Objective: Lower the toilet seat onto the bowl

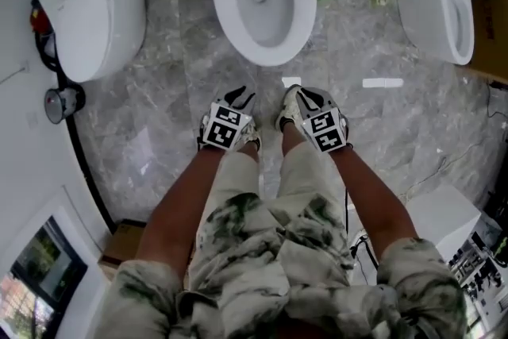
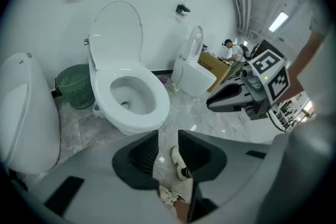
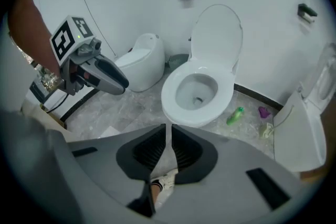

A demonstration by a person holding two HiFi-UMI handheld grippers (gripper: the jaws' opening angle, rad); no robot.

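Head view: floor strip (image 1: 190, 71) before bowl rim (image 1: 267, 59)

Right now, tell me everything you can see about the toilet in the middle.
The middle toilet is glossy white, looks ceramic, with an oval bowl. Its lid stands raised against the white wall. A wide ring tops the bowl; whether that is the seat or bare rim is unclear. It sits on the grey marble floor, a green basket beside it. Nothing else touches it.
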